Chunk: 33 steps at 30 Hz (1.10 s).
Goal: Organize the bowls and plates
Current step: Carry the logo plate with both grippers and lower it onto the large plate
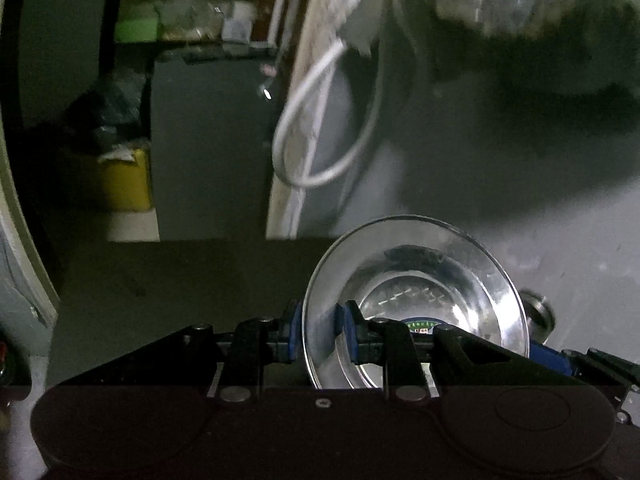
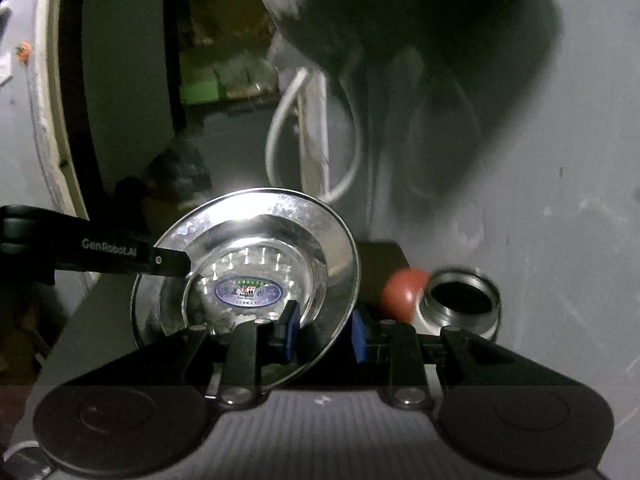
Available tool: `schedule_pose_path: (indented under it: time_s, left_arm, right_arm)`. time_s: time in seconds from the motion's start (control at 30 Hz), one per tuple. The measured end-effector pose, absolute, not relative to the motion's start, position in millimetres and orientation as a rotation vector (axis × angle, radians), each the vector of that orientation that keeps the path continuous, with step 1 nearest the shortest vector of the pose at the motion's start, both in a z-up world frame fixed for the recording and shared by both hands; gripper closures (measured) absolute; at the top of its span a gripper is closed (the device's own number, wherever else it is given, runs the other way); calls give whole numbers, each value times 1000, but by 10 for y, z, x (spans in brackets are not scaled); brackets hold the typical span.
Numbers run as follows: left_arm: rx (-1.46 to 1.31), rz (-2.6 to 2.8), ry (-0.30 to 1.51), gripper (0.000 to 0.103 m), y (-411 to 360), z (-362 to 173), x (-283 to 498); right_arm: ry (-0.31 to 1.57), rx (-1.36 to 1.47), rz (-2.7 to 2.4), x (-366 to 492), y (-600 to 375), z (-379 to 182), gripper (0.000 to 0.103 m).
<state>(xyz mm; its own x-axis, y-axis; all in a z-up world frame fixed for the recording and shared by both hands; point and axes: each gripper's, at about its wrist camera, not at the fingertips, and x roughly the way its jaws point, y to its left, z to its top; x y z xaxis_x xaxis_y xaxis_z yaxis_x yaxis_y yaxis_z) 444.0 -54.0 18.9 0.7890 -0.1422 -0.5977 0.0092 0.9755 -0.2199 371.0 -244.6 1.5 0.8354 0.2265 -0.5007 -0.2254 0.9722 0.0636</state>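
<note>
The steel plate (image 2: 256, 280) with the oval sticker sits tilted and pinched from both sides: the right gripper (image 2: 324, 334) clamps its rim at about 5 o'clock, the left gripper (image 1: 318, 336) at 9. A steel cup (image 2: 460, 304) and a red ball (image 2: 402, 290) sit just beside it at 3 o'clock, with a white hose (image 2: 316, 140) looping at 12.

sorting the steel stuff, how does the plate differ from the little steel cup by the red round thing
The steel plate is wide and shallow; the steel cup is much smaller, narrower and deeper. The plate is tilted, with its rim inside the right tool; the cup stands upright on the surface, with no tool on it. The plate has an oval sticker at its centre; the cup shows none. Both are round, shiny metal.
</note>
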Motion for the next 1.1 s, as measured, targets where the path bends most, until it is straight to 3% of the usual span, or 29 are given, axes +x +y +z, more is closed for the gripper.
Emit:
schedule_pose_path:
  time_s: [0.43,1.1]
  left_arm:
    - [-288,30,558,82,-95,747,3580]
    - [-436,210,703,82,559,259,2292]
  right_arm:
    - [452,-39,376,3067,-1994,513,74]
    - [603,-142,605,2274,-1387,233,74]
